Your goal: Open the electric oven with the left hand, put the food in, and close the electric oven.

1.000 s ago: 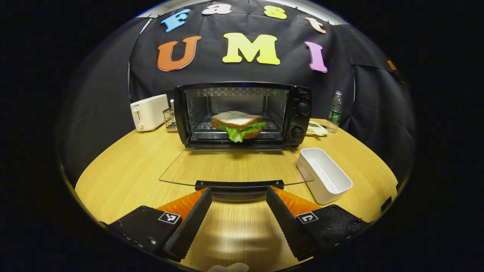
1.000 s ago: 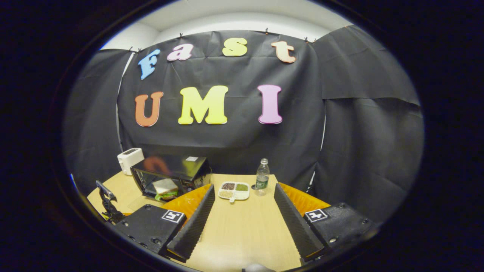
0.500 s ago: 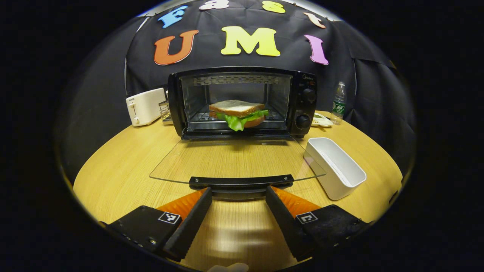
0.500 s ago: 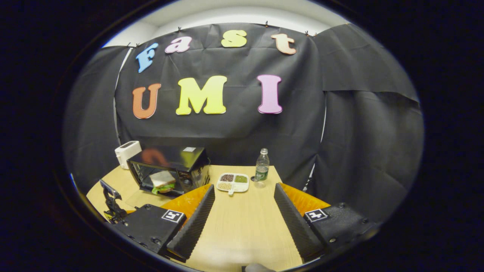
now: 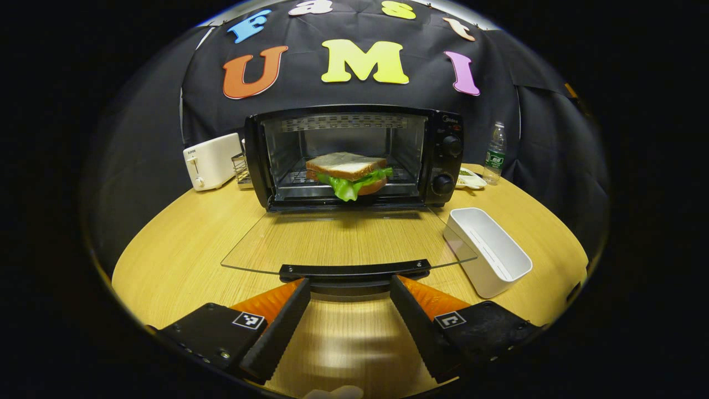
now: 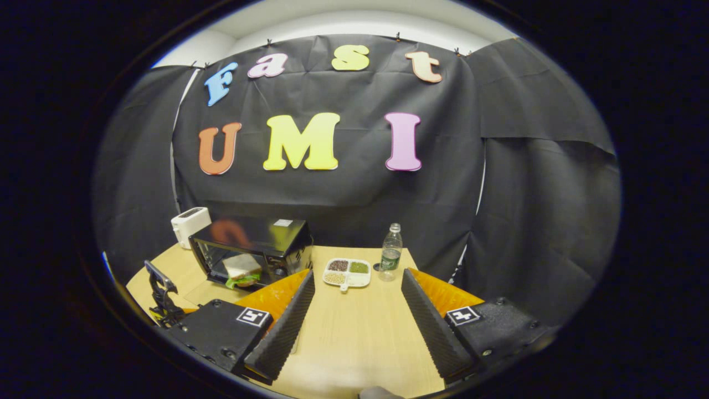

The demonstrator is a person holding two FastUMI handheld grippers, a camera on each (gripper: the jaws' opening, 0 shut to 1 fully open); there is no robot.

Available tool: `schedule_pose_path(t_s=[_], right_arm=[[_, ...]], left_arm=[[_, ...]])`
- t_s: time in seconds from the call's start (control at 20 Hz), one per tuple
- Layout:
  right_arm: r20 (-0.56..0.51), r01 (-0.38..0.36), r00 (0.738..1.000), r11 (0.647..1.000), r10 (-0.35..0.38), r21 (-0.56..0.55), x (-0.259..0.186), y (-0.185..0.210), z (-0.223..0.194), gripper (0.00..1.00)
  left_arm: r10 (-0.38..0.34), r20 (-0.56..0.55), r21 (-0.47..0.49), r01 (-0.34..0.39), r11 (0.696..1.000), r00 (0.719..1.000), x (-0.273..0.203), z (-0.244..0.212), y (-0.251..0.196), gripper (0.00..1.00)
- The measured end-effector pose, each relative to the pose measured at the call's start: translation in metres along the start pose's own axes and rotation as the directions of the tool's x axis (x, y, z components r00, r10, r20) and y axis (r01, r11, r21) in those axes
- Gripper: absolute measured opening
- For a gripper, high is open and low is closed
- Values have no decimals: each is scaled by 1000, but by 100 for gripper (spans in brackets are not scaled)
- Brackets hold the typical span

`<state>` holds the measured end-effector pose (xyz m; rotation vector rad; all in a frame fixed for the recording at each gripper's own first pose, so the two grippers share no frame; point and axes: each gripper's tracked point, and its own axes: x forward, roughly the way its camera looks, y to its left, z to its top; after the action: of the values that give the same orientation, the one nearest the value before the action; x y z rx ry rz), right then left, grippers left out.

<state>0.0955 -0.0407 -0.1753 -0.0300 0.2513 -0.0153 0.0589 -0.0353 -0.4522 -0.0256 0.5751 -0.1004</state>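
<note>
Two steps look done (we judge): the sandwich (image 5: 348, 173) lies inside the oven (image 5: 354, 158). Next we must lift the door handle (image 5: 354, 271); left gripper (image 5: 349, 285) and right gripper (image 6: 357, 277) are both spread, empty.

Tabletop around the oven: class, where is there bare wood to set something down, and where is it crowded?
Bare wood lies left of the open glass door, in front of the toaster. More lies before the divided dish and bottle. It is crowded right of the door, by the white bin.
</note>
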Motion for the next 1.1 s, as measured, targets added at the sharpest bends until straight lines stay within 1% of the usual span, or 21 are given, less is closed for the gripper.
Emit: schedule_pose_path(t_s=[0.2, 0.4, 0.55, 0.7, 0.8, 0.95, 1.1], right_arm=[[2, -6, 1000, 1000, 6, 14, 2, 0, 3, 97], [9, -11, 1000, 1000, 11, 23, 4, -2, 11, 97], [19, -11, 1000, 1000, 10, 25, 4, -4, 18, 97], [31, -4, 1000, 999, 3, 36, 3, -8, 24, 97], [31, -1, 1000, 999, 0, 53, 3, -10, 26, 97], [40, 4, 999, 998, -6, 66, 2, -12, 32, 97], [52, 5, 999, 998, -9, 68, 0, -11, 40, 97]], left_arm=[[2, 16, -6, -2, 1000, 1000, -5, 19, 1, 95], [2, 70, 1, -2, 1000, 998, -10, 53, 3, 95], [-3, 81, -11, 4, 1000, 997, -10, 74, 3, 96], [-5, 132, 4, 4, 1000, 991, -8, 105, 3, 96], [-2, 150, 17, 0, 1000, 989, 0, 123, 5, 97], [10, 170, 11, -12, 1000, 985, 8, 147, 10, 97], [10, 208, 24, -15, 1000, 978, 3, 167, 10, 97]])
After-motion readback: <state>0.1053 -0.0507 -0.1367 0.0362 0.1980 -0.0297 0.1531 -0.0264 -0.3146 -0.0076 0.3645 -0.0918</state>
